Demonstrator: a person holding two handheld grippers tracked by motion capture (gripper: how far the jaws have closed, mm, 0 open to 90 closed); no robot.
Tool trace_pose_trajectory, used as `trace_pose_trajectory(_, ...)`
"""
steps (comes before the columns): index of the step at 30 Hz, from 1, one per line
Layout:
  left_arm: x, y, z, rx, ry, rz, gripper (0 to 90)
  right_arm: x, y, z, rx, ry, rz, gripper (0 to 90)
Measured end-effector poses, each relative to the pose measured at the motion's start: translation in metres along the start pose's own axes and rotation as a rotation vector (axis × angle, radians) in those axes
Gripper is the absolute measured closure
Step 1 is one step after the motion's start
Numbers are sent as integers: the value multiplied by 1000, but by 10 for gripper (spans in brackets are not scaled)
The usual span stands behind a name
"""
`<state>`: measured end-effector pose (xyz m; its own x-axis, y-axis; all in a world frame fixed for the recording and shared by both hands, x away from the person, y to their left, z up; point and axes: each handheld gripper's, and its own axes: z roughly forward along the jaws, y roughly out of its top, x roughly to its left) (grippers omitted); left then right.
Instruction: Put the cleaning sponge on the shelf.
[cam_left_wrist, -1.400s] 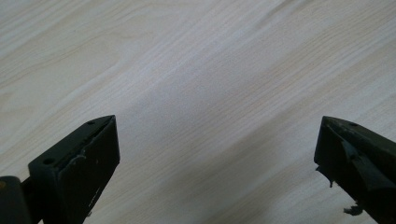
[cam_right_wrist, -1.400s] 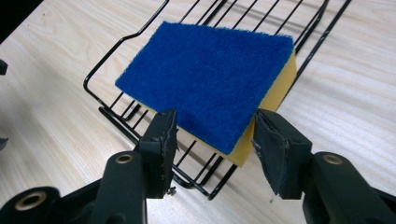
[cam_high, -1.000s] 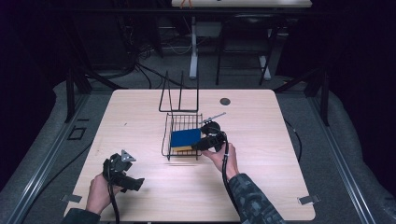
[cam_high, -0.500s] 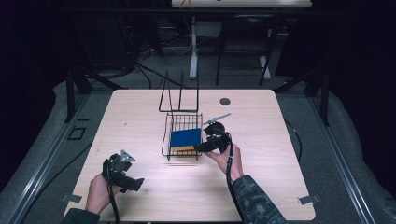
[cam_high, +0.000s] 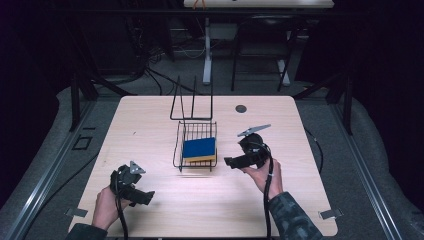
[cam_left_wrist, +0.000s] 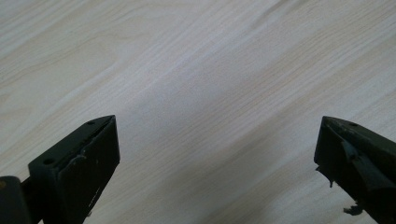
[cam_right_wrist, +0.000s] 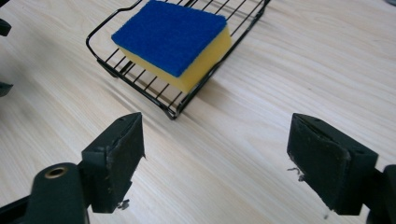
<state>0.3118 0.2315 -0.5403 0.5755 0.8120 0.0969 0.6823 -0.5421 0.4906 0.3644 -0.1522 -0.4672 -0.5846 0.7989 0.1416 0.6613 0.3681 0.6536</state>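
A blue-topped yellow sponge (cam_high: 199, 149) (cam_right_wrist: 175, 39) lies inside a black wire basket (cam_high: 178, 150) (cam_right_wrist: 140, 81) at the table's middle. My right gripper (cam_high: 227, 162) (cam_right_wrist: 215, 163) hovers just right of the basket, apart from it, its jaws pointing toward the basket. Its jaws have just been opening and stand wide with nothing between them. My left gripper (cam_high: 147, 196) (cam_left_wrist: 217, 158) rests low near the table's front left, open over bare wood.
The light wooden table (cam_high: 150, 115) has a tall black wire rack (cam_high: 192, 102) behind the basket and a small dark disc (cam_high: 241, 108) at the back right. Dark floor, cables and stands lie beyond the far edge.
My right gripper has pulled back to the right, away from the basket, with its jaws spreading; the sponge stays in the basket. The left gripper has not moved.
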Motion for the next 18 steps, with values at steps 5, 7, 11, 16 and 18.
trace_pose_trajectory(5, 0, 0, 0, -1, 0, 0, 3, -9, -14, -22, -6, -22, -12, 155)
trace_pose_trajectory(7, 0, 0, 0, 3, 1, 5, 3, -13, -21, -30, -13, -34, -15, 151)
trace_pose_trajectory(11, -1, 0, 1, -3, 2, 3, 3, -24, -40, -44, -6, -61, -3, 143)
trace_pose_trajectory(16, -1, 0, 2, 5, 6, 16, 3, -36, -70, -56, 7, -102, 24, 134)
trace_pose_trajectory(18, -1, 0, 3, 2, 9, 16, 3, -39, -81, -59, 12, -114, 30, 134)
